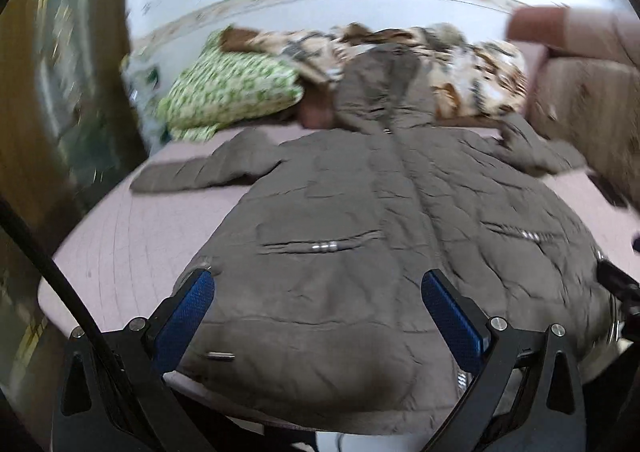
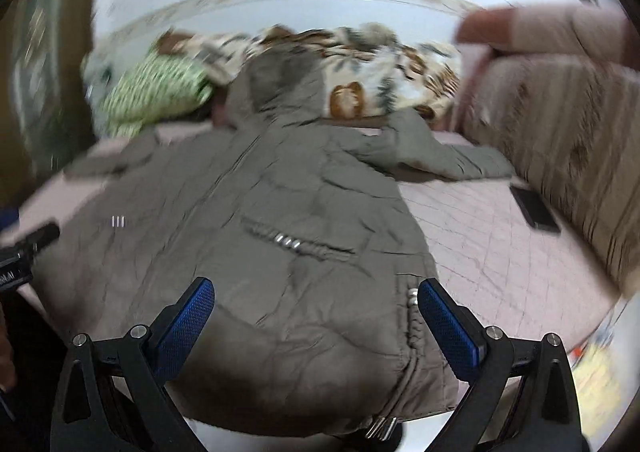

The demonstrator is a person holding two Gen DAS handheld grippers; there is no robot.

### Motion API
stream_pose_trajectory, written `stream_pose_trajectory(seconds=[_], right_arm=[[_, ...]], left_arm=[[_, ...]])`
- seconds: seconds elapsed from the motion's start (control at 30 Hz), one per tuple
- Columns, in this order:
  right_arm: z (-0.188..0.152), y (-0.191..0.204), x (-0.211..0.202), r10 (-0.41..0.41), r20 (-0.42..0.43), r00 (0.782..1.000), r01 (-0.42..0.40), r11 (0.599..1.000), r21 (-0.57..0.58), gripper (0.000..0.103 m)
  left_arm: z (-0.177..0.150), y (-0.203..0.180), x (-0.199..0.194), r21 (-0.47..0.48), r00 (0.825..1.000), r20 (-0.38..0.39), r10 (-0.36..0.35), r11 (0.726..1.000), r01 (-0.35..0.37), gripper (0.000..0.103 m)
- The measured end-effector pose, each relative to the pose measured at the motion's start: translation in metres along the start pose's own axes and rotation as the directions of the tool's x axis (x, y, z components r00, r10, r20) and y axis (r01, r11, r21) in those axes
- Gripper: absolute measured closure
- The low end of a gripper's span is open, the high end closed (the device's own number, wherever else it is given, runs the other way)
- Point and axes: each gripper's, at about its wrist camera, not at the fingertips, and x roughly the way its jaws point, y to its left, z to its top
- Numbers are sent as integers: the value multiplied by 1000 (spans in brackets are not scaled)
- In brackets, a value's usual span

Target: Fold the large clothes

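A large grey-brown padded coat [image 1: 360, 211] lies front up on a pink quilted bed [image 1: 120, 248], hood toward the wall, both sleeves spread sideways. Its hem hangs over the near edge. My left gripper [image 1: 318, 284] is open above the hem's left part, blue pads [image 1: 188, 316] apart with nothing between them. My right gripper [image 2: 316, 292] is open over the hem's right part of the coat [image 2: 260, 236], beside the side seam with snaps. The left gripper's tip [image 2: 36, 240] shows at the left edge of the right wrist view.
A green patterned pillow [image 1: 232, 87] and a floral blanket [image 1: 472, 67] lie at the bed's head. A pink padded headboard or sofa [image 2: 560, 123] runs along the right. A dark phone [image 2: 536, 207] rests on the bed near it. A wooden cupboard [image 1: 48, 91] stands left.
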Motion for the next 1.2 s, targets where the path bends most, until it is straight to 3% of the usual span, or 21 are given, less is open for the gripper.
stream_pose_trajectory(seconds=[0.13,0.47,1.2], right_arm=[[-7,25,4,-25,1,1000,25,999,-40,0],[-12,14,10,-33,-31,999,32,999,-19,0],[-7,6,14,1,-75,997,1,1000,19,0]], left_arm=[[-2,-14,1,30,1000,-11,-28,999,28,0],[-13,-5,16,-4,995,-88,-42,999,42,0],[-16,9,21,-20,989,-133,-65,998,63,0]])
